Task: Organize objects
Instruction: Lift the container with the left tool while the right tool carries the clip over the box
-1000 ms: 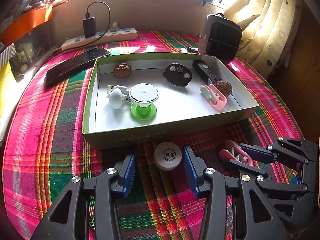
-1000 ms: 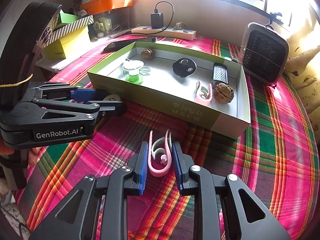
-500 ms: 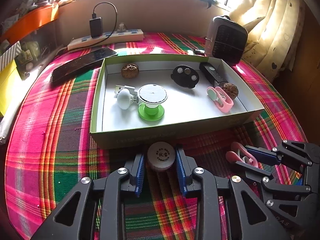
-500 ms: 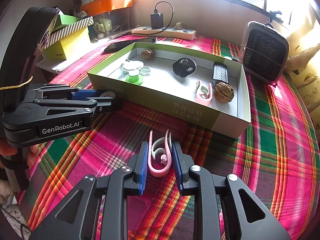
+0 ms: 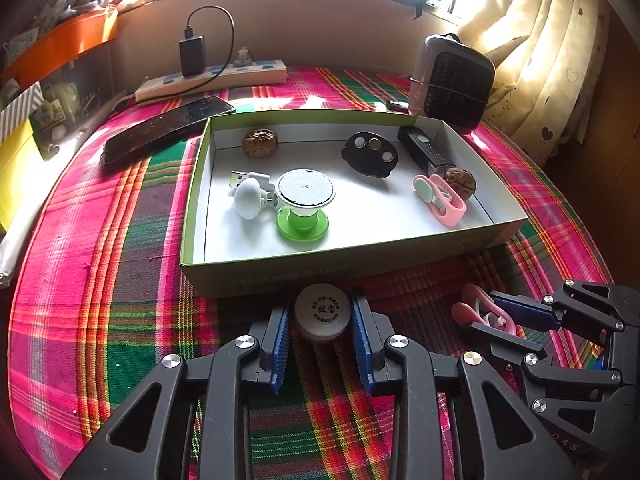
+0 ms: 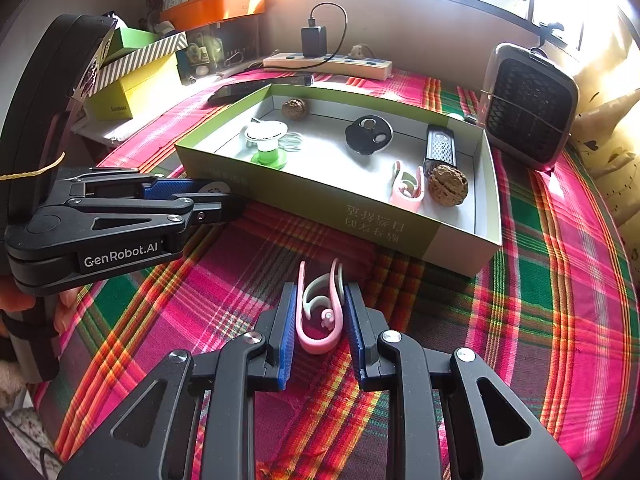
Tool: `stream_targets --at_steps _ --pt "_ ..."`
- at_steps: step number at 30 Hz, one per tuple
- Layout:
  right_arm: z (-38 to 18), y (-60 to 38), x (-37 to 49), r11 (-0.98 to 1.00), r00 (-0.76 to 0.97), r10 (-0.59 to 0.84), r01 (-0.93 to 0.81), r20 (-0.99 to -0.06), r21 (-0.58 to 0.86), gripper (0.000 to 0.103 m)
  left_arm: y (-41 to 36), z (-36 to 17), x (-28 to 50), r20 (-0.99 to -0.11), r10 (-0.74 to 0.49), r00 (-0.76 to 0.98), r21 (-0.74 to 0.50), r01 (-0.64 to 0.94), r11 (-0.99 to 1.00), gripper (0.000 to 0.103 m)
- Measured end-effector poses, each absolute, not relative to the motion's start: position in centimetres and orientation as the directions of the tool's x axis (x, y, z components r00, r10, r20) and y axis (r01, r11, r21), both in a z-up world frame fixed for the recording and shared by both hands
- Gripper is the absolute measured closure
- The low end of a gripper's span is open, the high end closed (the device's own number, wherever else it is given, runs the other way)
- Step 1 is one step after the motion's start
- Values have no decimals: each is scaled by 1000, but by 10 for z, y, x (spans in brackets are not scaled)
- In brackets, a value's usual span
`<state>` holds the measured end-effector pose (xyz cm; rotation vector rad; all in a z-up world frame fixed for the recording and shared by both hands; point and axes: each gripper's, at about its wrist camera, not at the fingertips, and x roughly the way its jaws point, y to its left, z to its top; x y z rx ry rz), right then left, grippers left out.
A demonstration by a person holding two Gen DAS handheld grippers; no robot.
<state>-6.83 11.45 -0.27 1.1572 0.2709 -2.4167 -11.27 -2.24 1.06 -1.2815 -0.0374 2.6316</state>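
Two grips, left fingers (image 5: 289,322) pinching white round tin (image 5: 322,312), right fingers (image 6: 289,322) pinching pink clip (image 6: 320,312)

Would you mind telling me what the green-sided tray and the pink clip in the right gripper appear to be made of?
The green-sided open box tray looks like matte printed cardboard: thin straight walls, folded corners, a plain white inside. The pink U-shaped clip, pinched in the right gripper, looks like smooth, slightly glossy soft plastic or silicone, judging by its rounded bend; which one is unclear.
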Motion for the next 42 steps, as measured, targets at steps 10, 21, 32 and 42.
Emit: stream_targets --at_steps 10,21,32,42 --pt "-3 113 -68 -882 -553 -299 471 -778 4 79 -23 12 -113 -775 203 -598 -115 -182 -977 77" --pt "-3 113 -70 -887 -552 -291 461 -781 5 79 -23 12 -113 -774 210 -597 -123 -184 -975 77" --pt "-2 111 -69 -891 -553 -284 453 -783 3 79 -21 13 -111 -770 217 -600 -126 -190 -974 77" --pt "4 111 -67 -891 -562 -289 453 -775 4 79 -20 20 -105 -756 225 -614 -121 -207 -971 77"
